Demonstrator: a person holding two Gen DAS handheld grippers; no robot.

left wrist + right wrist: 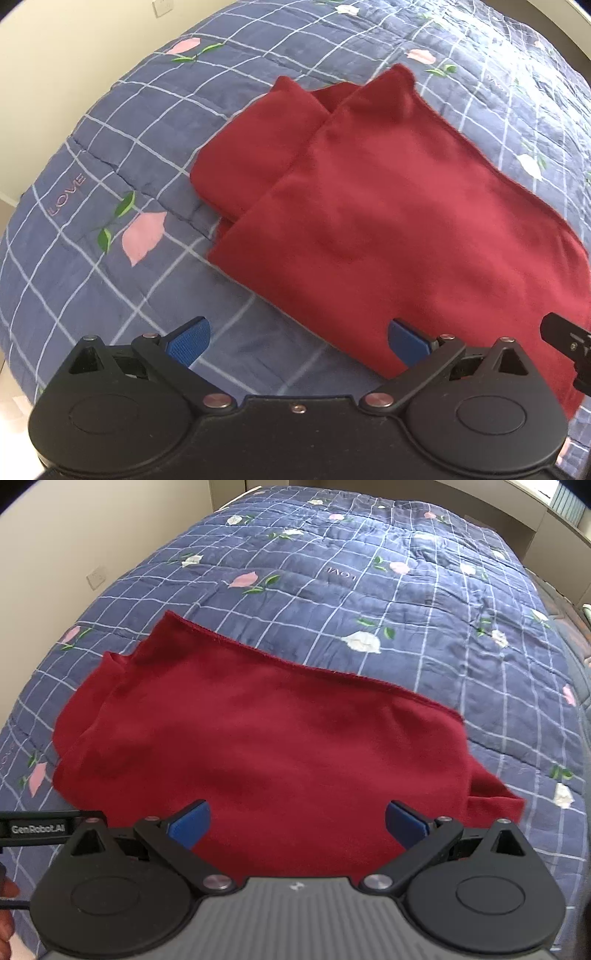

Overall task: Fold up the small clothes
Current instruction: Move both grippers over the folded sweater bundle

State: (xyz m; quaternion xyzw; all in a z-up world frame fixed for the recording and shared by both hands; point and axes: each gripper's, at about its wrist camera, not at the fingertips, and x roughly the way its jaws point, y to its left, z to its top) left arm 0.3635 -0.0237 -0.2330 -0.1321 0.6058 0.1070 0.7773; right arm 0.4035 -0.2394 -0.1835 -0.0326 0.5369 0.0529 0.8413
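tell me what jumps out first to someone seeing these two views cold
The dark red garment grabs the eye first: it lies partly folded in overlapping layers on a blue checked quilt scattered with pink and white flowers. Next come the two grippers, the left gripper open over the garment's near edge and the right gripper open above its middle, neither one holding any cloth.

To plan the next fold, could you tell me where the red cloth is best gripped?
Probably at its near corners. The red cloth lies flat on the bedspread, its near edge between the open fingers of the right gripper; the left gripper faces the near left corner. Approach low from the near side.
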